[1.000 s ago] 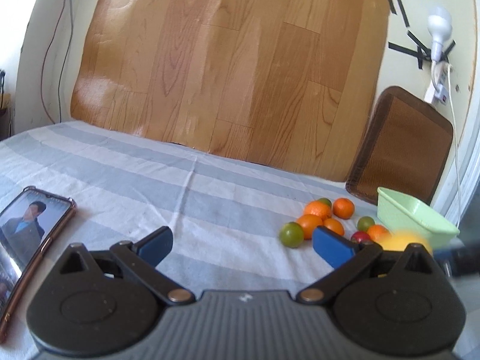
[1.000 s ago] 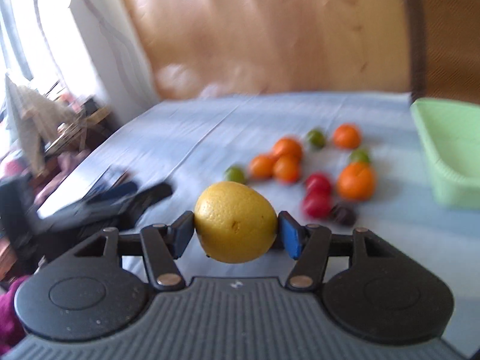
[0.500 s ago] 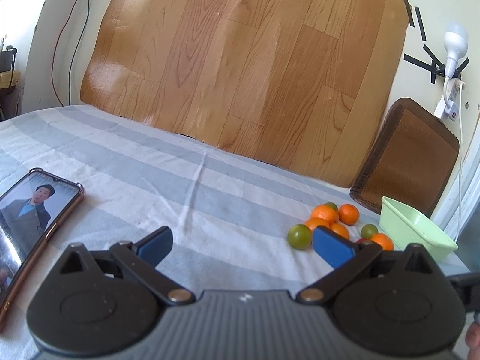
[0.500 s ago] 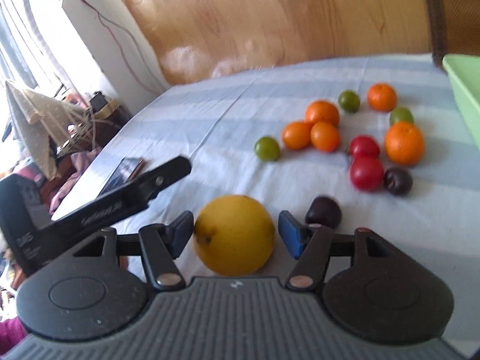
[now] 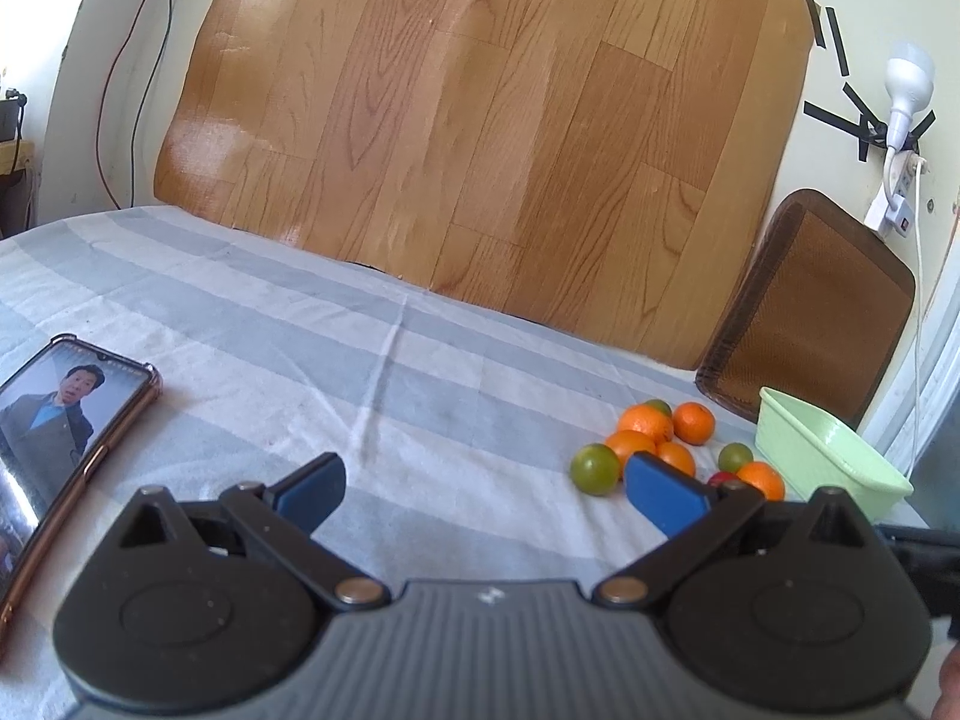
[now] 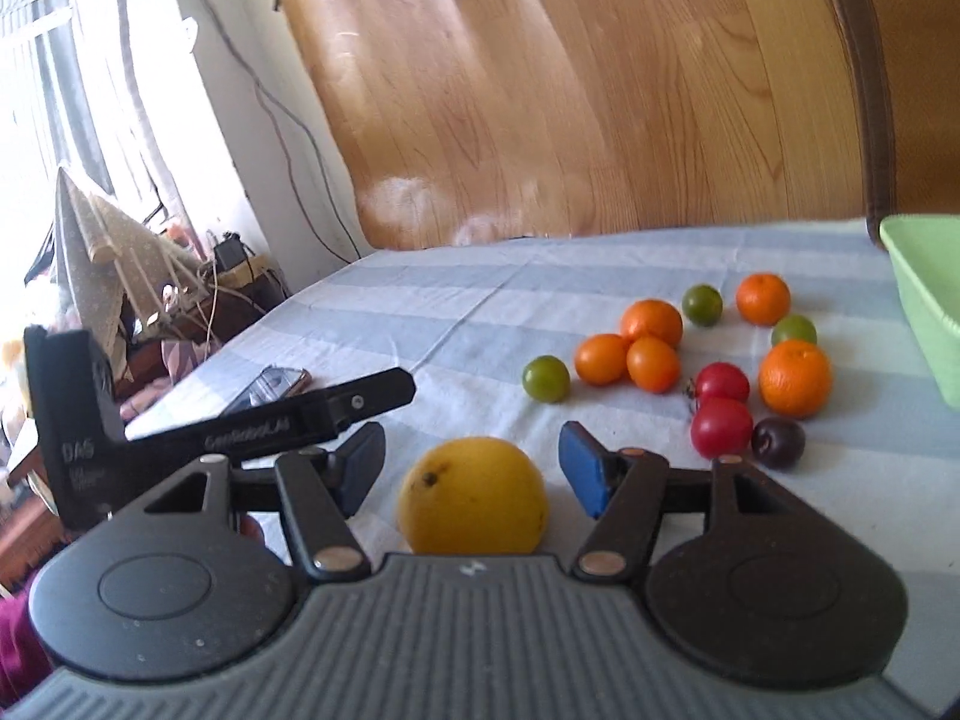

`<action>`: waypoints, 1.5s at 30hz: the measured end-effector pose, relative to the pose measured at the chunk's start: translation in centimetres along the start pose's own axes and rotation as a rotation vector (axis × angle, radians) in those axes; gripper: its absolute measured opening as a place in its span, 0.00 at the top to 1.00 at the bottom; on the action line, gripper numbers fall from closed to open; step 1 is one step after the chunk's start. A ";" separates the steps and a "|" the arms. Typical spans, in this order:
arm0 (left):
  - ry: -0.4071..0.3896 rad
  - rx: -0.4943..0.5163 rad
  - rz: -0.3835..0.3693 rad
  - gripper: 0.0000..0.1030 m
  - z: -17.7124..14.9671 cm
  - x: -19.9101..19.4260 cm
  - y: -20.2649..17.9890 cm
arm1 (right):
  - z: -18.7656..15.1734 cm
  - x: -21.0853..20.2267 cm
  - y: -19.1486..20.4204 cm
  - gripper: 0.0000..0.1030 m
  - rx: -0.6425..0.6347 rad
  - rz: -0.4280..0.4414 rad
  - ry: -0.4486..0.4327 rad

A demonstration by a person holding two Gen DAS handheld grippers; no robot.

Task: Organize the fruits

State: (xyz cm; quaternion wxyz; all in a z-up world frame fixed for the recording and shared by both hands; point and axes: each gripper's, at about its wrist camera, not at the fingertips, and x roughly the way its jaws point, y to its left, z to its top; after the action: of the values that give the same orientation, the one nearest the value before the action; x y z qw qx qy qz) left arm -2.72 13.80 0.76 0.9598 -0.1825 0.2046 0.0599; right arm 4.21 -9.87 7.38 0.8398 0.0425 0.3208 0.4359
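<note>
Striped grey-and-white cloth (image 6: 420,324) covers the surface under both grippers, with a wood-grain panel (image 5: 480,120) leaning on the wall behind it.

On this cloth the right gripper (image 6: 471,471) has its jaws parted around a yellow lemon (image 6: 472,495). A clear gap shows between each blue pad and the fruit's skin, so nothing presses on it; the lemon sits on the cloth between the fingers, close to the gripper body. The opening is moderate, a little wider than the lemon itself.

The left gripper (image 5: 486,489) stands with its jaws spread wide and nothing between them, only bare cloth. In the right wrist view its black finger reaches in from the left, just beside the right gripper's left finger.

Beyond the right gripper's fingers lies the loose group of fruit: two red tomatoes (image 6: 722,426) and a dark plum (image 6: 778,443) nearest, then a large orange (image 6: 795,378), a cluster of three small oranges (image 6: 651,348) touching one another, another orange (image 6: 763,298) further back, and three green limes (image 6: 546,379) scattered around them. A pale green tub (image 6: 924,294) sits at the right edge, near the fruit but apart from it.

To the left, a phone (image 5: 66,414) with a lit screen lies flat on the cloth. A brown woven mat (image 5: 810,306) leans on the wall behind the tub.
</note>
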 end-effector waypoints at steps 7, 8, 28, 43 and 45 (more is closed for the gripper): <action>-0.022 0.014 -0.078 0.07 -0.1 -0.7 0.0 | -2.2 0.4 2.2 0.35 -0.243 -0.083 0.032; -0.015 0.021 -0.102 0.13 -0.2 -0.9 -0.1 | -2.5 0.6 2.5 0.35 -0.275 -0.097 0.034; 0.146 0.266 -0.331 0.39 -0.6 -0.6 -11.0 | -3.2 -1.0 1.5 0.35 -0.390 -0.231 -0.095; 0.268 0.384 -0.493 0.38 0.5 13.4 -31.3 | 1.5 -6.3 -15.5 0.35 -0.226 -0.696 -0.262; 0.290 0.391 -0.487 0.37 -0.6 14.3 -32.0 | 1.3 -6.0 -16.9 0.35 -0.194 -0.742 -0.233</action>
State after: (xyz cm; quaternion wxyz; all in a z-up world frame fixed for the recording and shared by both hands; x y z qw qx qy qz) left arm 16.17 -15.47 4.76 0.9236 -0.0452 0.2970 -0.2382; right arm 14.41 -24.55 5.48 0.9711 -0.1066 0.1743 0.1237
